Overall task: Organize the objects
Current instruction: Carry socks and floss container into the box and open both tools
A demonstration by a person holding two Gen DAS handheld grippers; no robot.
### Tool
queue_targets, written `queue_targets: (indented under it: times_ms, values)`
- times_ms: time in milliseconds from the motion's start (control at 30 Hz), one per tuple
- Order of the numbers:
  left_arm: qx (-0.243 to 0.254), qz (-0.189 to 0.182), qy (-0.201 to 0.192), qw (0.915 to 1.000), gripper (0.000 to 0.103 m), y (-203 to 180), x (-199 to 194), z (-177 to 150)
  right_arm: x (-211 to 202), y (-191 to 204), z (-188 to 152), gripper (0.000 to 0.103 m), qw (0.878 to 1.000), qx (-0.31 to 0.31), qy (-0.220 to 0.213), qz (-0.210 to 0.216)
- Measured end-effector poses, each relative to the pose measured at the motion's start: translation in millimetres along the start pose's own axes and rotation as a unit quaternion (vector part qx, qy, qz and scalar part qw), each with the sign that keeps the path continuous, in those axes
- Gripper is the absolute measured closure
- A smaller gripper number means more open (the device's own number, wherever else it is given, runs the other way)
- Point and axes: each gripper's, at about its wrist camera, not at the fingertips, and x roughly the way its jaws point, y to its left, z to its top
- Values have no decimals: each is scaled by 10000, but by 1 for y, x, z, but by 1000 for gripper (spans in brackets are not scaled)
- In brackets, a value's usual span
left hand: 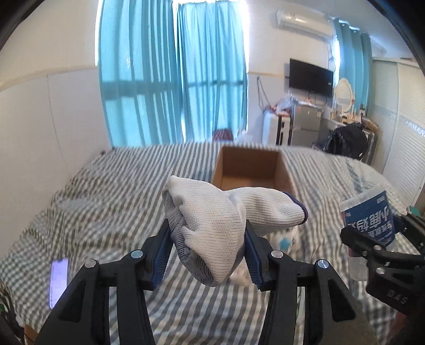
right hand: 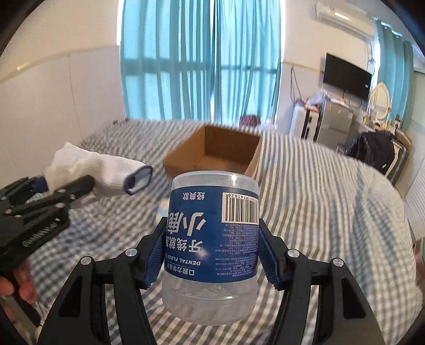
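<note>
Ahead of both claws stands the open box [left hand: 249, 169] on the bed [left hand: 111, 212], while the left claw [left hand: 207, 252] grips a glove [left hand: 212, 223] and the right claw [right hand: 209, 254] clamps a floss jar [right hand: 212, 238], so the carrying step seems in hand and next each must go over the box and release

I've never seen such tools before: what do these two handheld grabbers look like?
Both the left gripper and the right gripper are matte black linkages with silver rivets, ending in ribbed blue pads. Raised lettering marks their sides. No cables show.

Teal curtains [left hand: 172, 74], wall TV [left hand: 310, 78], AC unit [left hand: 302, 22].
</note>
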Motion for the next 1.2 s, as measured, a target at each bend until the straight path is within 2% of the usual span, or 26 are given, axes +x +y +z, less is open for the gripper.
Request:
queue_targets:
  times_ms: [233,367,533,700,833,933,1067,1133,1167,1200]
  values:
    - [-47,-258,-200,9995,52,-18,26,51,-9,-15,55,41,9993,-109,-363,25]
    - [-183,-210,-220,9994,52,-16,62,79,9,-29,89,41,9989,-48,-454,90]
    - [-219,-110,-91,9997,52,-14,130,98,57,-42,127,41,9991,-40,-427,56]
    - [-231,-140,24,9996,52,-14,193,94,131,-54,141,41,9998,21,-171,96]
    - [-48,-94,199,9997,52,-20,232,81,190,-65,139,41,9998,174,48,98]
    - [-59,-153,334,9993,52,-22,249,68,227,-69,134,41,9995,210,220,107]
    - [179,-170,166,9996,50,-29,259,61,254,-75,129,41,9994,191,275,85]
    - [263,-200,138,9994,41,-33,260,59,261,-75,127,40,9990,225,291,234]
    - [271,-263,155,9992,39,-34,259,58,263,-75,126,32,9990,262,276,251]
    - [266,-337,181,9989,33,-36,260,58,261,-75,125,24,9989,308,225,255]
